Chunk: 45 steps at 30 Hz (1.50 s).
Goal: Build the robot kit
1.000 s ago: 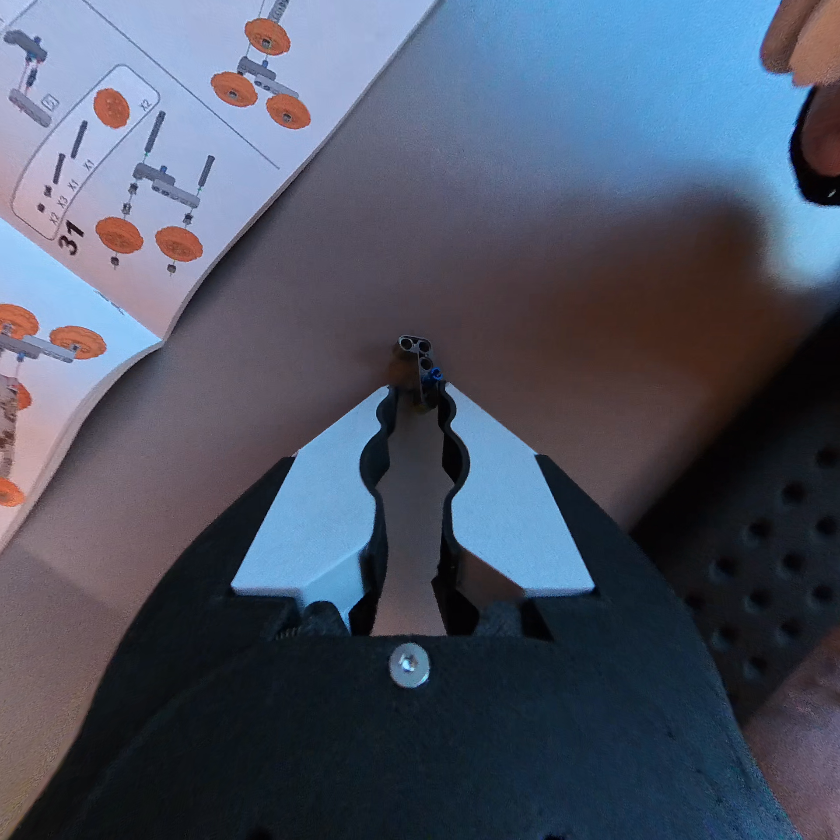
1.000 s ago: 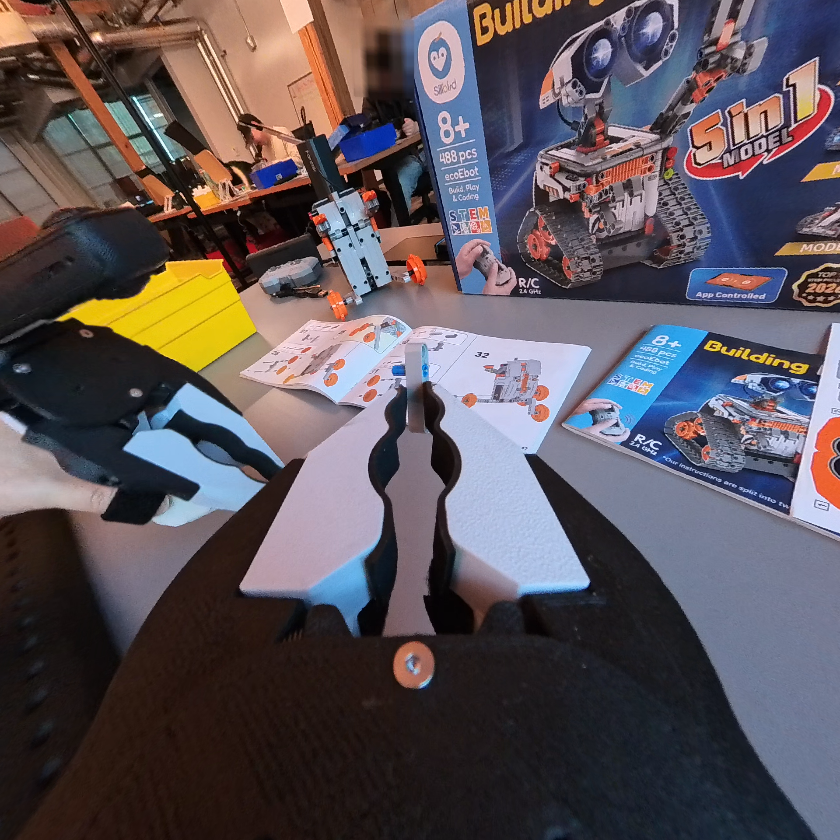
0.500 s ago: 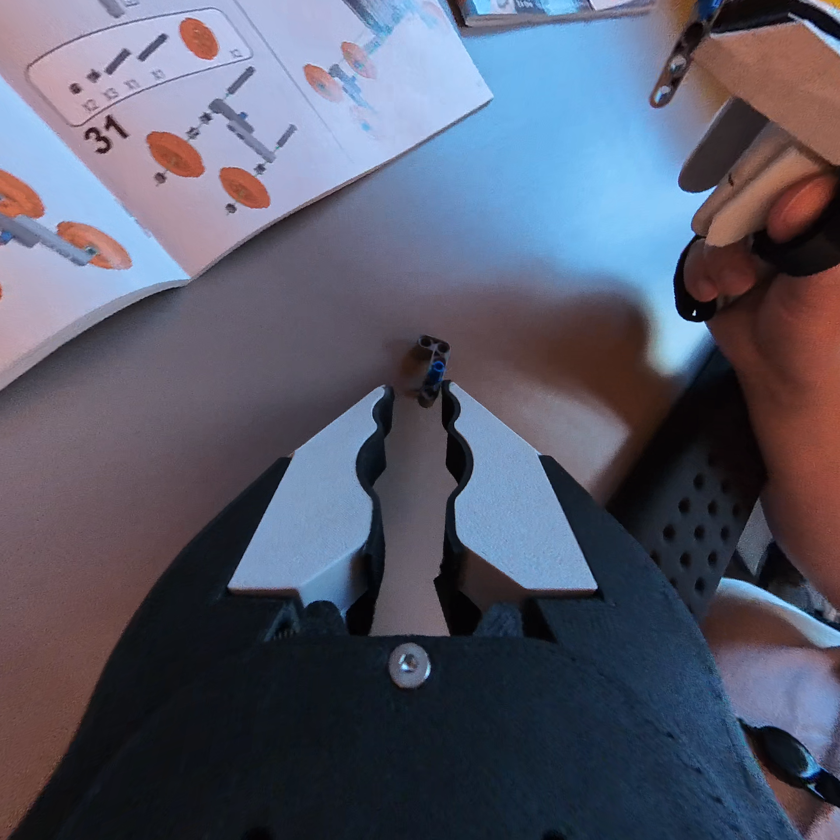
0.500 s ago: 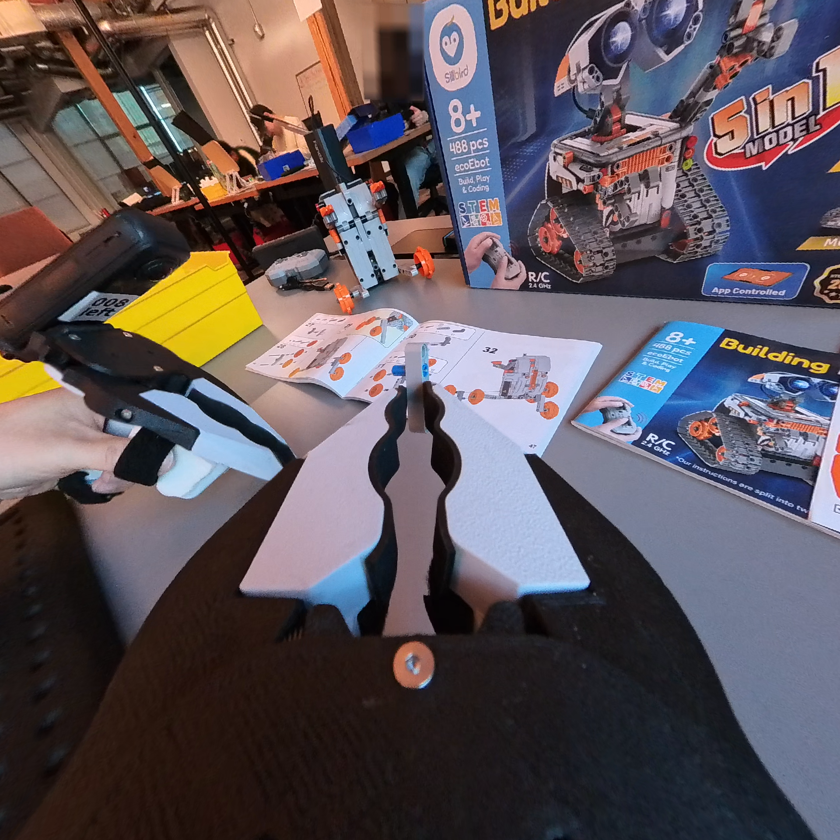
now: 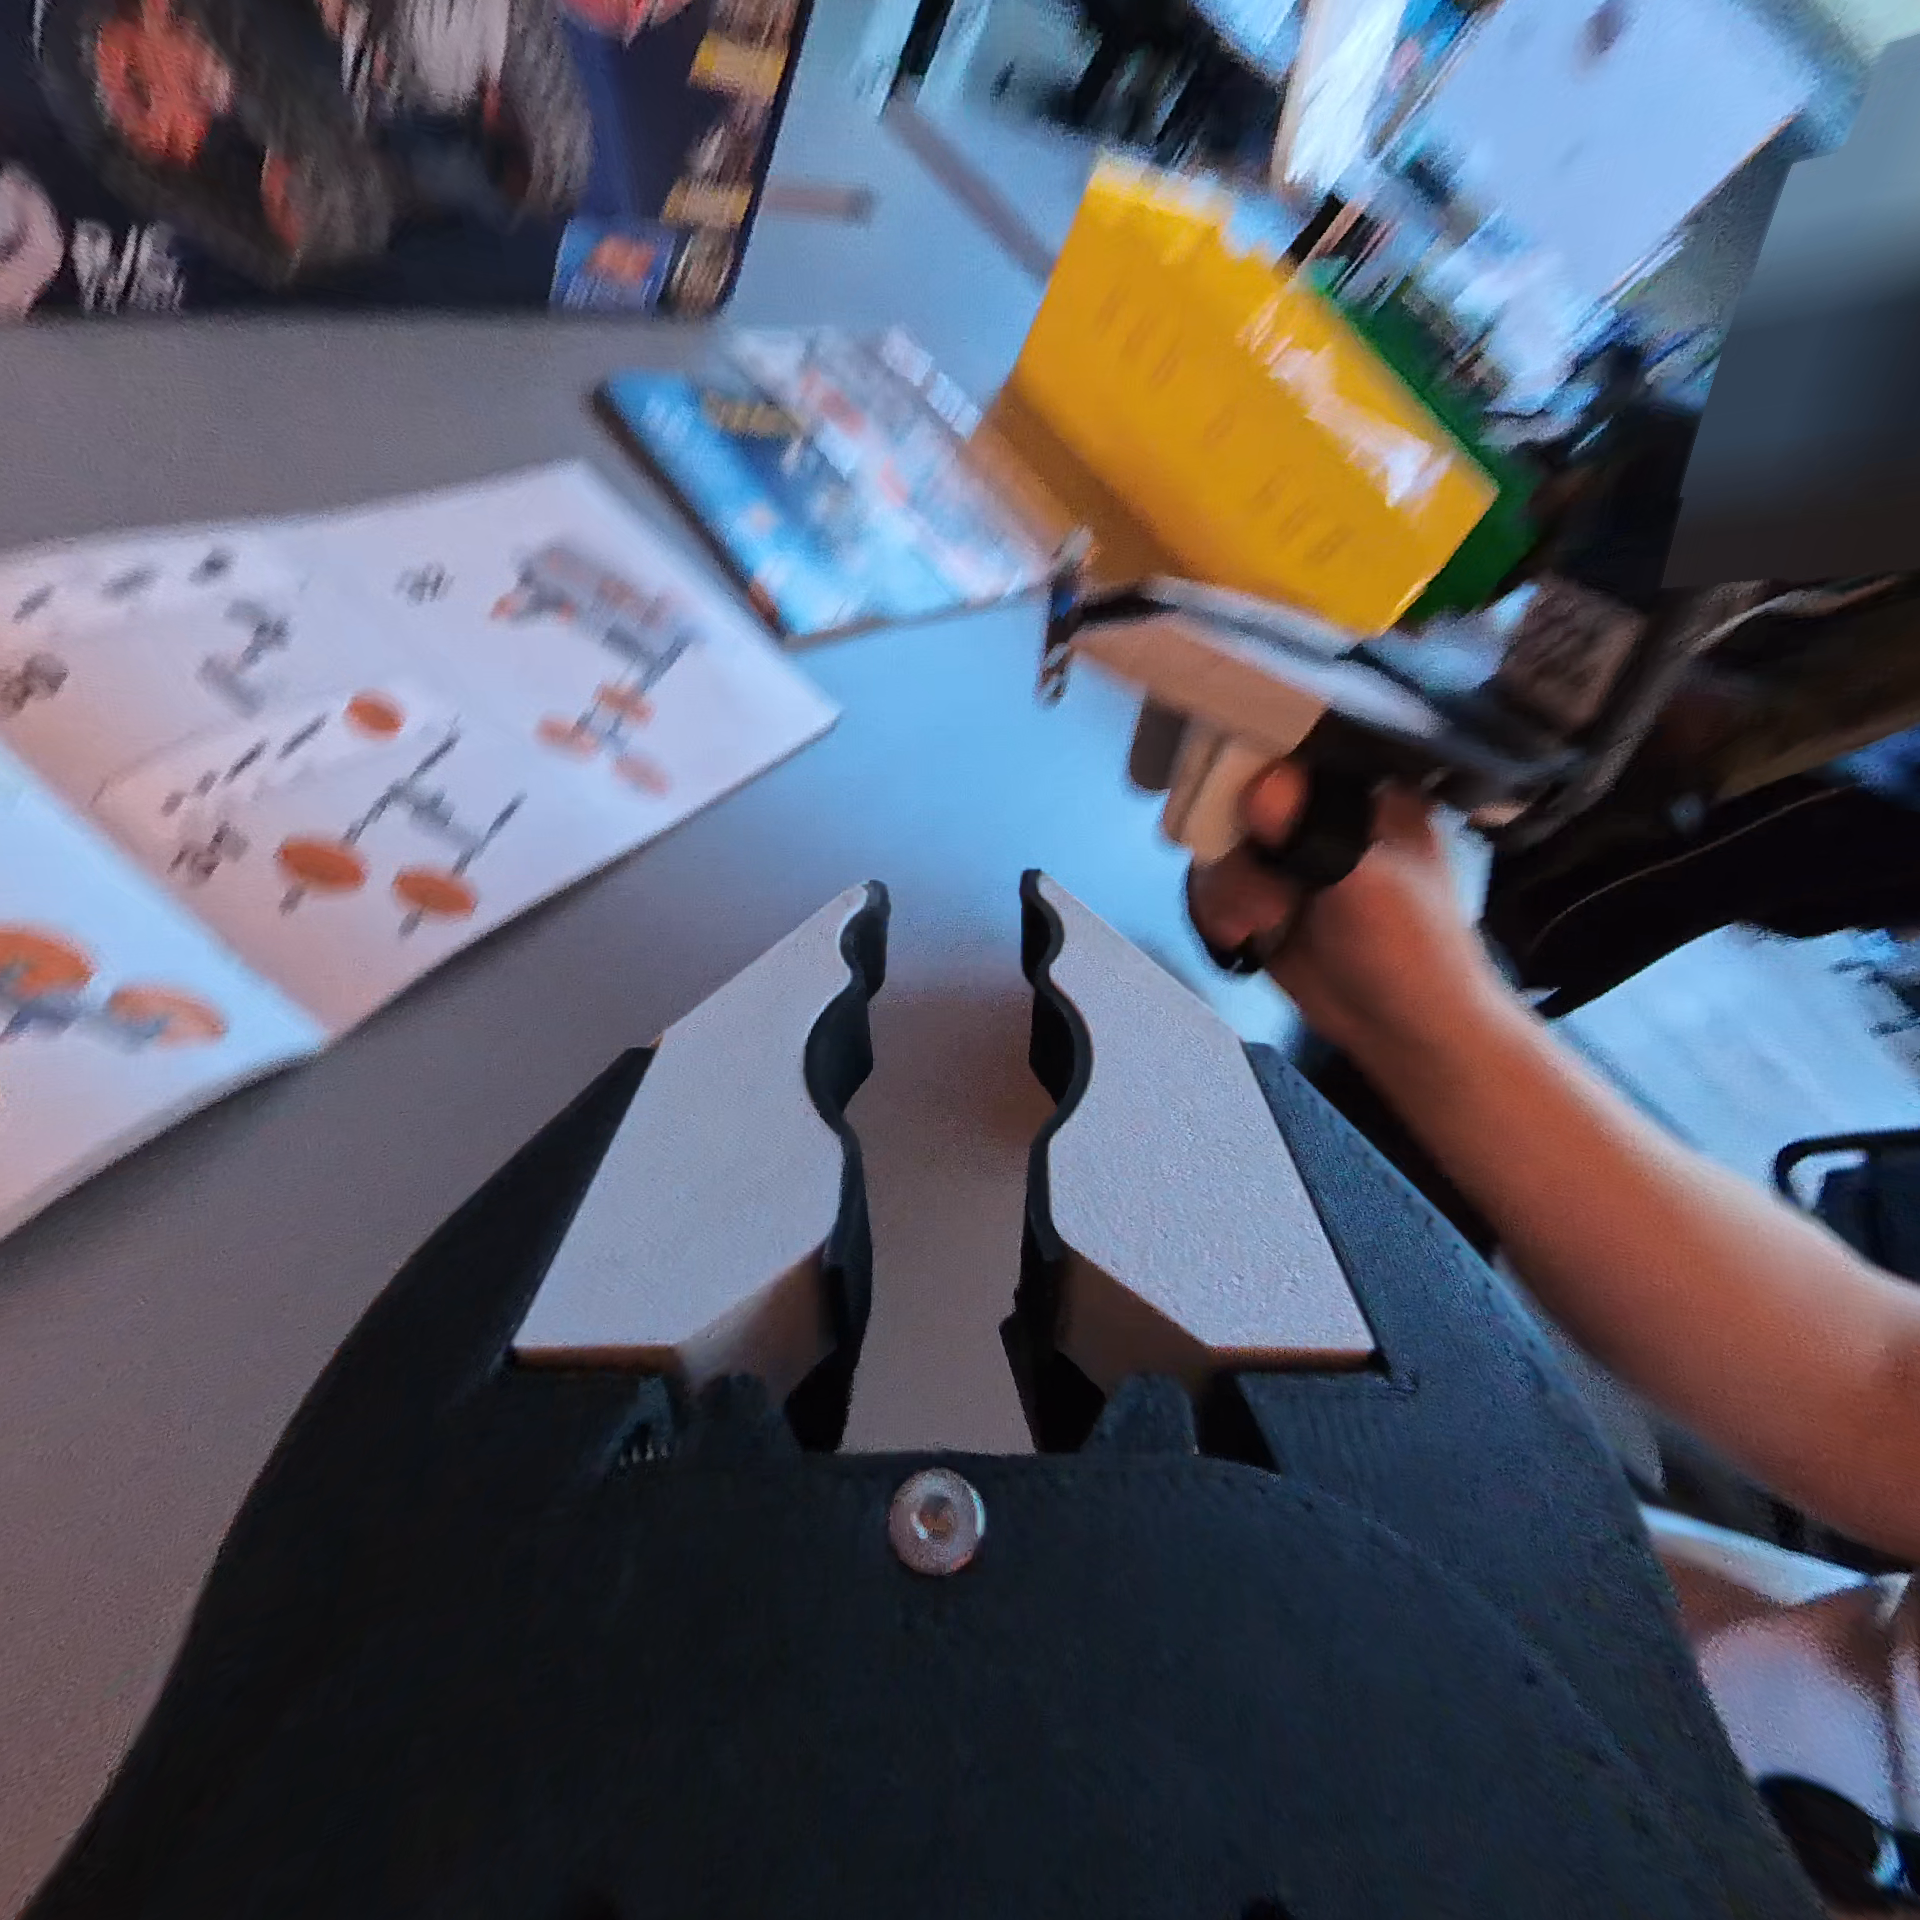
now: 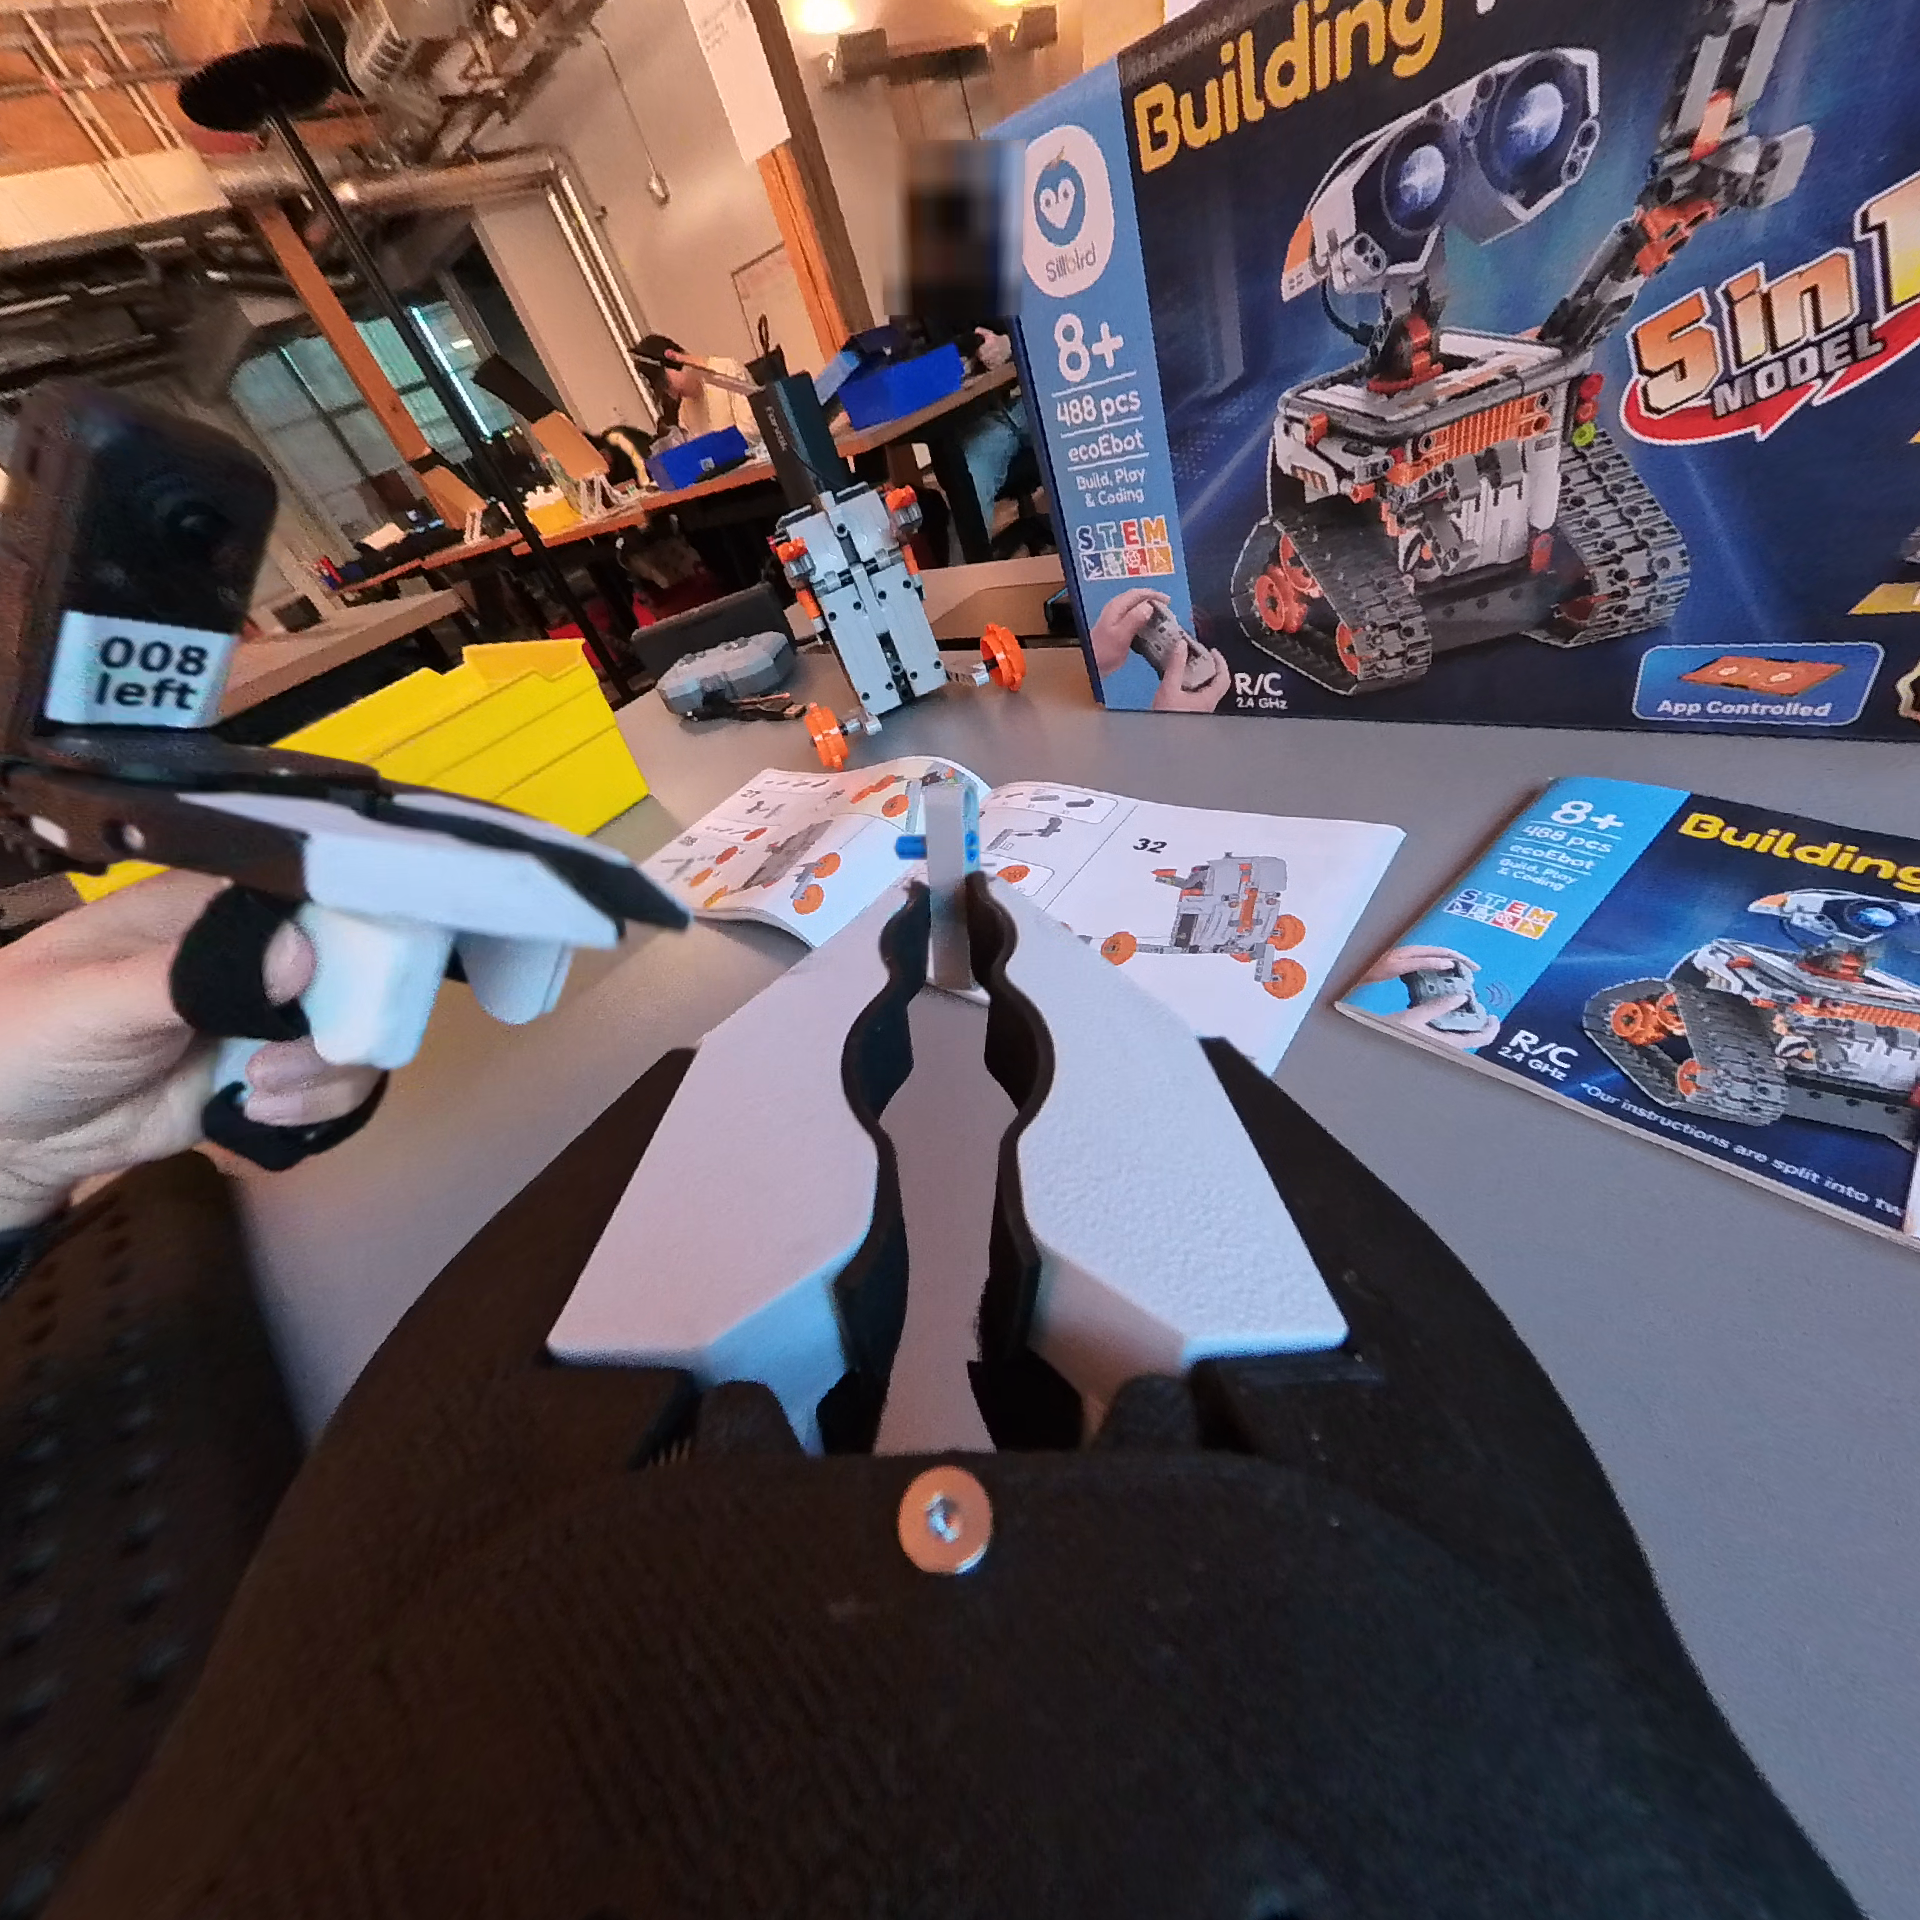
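Over the near left of the grey table (image 6: 1558, 1299), my left claw (image 5: 951, 891) hangs clear of the surface, its jaws parted to a modest gap with nothing between them. Its own view is smeared with motion, so I can't make out fine detail past the tips. The nearest thing to it is the open instruction booklet (image 5: 416, 727), lying flat just to its left with orange-wheeled diagrams on glossy white pages.

On the right, my right claw (image 6: 948, 904) is pinched narrow on a small grey beam (image 6: 945, 873), a slim hard-plastic strip standing upright out of the tips. A little blue pin (image 6: 910, 847) juts from its left side. The beam is held up in the air, in front of the booklet's fold, touching nothing but the claw. White matte fingers (image 6: 1122, 1143), wavy black pads, rough black printed body.

Around it there's a closed booklet (image 6: 1714, 987) with a blue cover to the right, apart from the open one. A big glossy cardboard box (image 6: 1455, 416) stands upright at the far right. Far centre is a partly built grey model (image 6: 868, 613) with orange wheels and a grey controller (image 6: 727, 665) just beside it. Far left sits a yellow plastic bin (image 6: 499, 727). A hand (image 6: 83, 1039) grips the left claw's handle.
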### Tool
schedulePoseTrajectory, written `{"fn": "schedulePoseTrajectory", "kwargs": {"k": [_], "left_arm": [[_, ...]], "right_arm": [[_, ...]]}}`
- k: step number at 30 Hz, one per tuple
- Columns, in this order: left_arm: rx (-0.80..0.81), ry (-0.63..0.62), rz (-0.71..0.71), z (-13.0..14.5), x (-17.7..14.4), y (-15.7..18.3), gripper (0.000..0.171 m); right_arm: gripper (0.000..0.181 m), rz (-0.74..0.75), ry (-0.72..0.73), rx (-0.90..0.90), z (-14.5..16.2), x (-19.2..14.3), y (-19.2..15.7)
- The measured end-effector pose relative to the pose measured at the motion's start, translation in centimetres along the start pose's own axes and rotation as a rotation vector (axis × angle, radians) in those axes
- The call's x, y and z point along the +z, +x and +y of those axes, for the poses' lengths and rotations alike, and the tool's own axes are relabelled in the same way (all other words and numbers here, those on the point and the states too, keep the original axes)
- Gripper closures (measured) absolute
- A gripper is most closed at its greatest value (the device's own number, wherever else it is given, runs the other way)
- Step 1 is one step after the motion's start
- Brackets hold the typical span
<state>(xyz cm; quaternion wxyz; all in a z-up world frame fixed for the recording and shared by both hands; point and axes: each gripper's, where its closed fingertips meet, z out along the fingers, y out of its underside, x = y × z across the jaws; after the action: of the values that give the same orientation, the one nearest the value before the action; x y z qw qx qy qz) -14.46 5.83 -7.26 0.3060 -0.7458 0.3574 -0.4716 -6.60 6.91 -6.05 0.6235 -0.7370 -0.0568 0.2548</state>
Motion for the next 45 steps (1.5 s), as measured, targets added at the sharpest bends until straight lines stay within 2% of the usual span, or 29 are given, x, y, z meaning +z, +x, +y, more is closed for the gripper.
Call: {"fn": "schedulePoseTrajectory", "kwargs": {"k": [2, 4, 8, 16, 19, 22, 25, 28, 30, 35, 39, 42, 45], "left_arm": [[-0.003, 0.127, 0.075, -2.2, 0.4, 1.2, 0.150], [0.000, 0.182, 0.101, -3.1, 1.0, 1.6, 0.154], [0.000, 0.219, 0.127, -3.6, 2.1, 1.8, 0.147], [-0.074, 0.304, 0.243, -4.3, 2.3, 2.7, 0.146], [-0.058, 0.330, 0.259, -4.2, 1.9, 3.2, 0.143], [-0.012, 0.329, 0.260, -3.9, 1.7, 3.9, 0.143], [0.076, 0.329, 0.212, -4.2, 2.1, 4.2, 0.145], [0.179, 0.302, 0.158, -3.7, 2.8, 4.4, 0.145], [0.209, 0.324, 0.142, -3.5, 2.7, 4.8, 0.143], [0.437, 0.352, -0.037, -3.4, 2.5, 5.2, 0.147], [0.430, 0.352, -0.033, -3.8, 3.3, 5.3, 0.147], [0.457, 0.293, -0.072, -3.0, 4.1, 4.8, 0.147], [0.506, 0.326, -0.119, -3.6, 3.7, 5.0, 0.163]], "right_arm": [[0.175, 0.000, 0.014, -0.002, -0.2, -0.2, -0.1], [0.175, 0.006, 0.027, -0.015, -0.3, -0.4, -0.1], [0.175, 0.007, 0.031, -0.035, -0.4, -0.3, -0.4], [0.175, -0.008, 0.027, -0.085, -0.4, -0.1, -1.3], [0.175, -0.062, 0.064, -0.005, -0.9, -0.3, -1.8], [0.175, -0.192, 0.141, 0.187, -1.9, -0.8, -2.7], [0.175, -0.306, 0.181, 0.332, -2.4, -1.1, -3.2], [0.175, -0.404, 0.240, 0.394, -3.3, -1.9, -4.1], [0.175, -0.394, 0.264, 0.414, -3.5, -2.0, -3.9], [0.176, -0.446, 0.289, 0.522, -3.8, -1.7, -3.9], [0.176, -0.413, 0.265, 0.516, -3.0, -1.3, -3.7], [0.176, -0.429, 0.255, 0.513, -2.9, -1.0, -4.3], [0.176, -0.428, 0.241, 0.480, -2.8, -0.7, -5.0]]}}
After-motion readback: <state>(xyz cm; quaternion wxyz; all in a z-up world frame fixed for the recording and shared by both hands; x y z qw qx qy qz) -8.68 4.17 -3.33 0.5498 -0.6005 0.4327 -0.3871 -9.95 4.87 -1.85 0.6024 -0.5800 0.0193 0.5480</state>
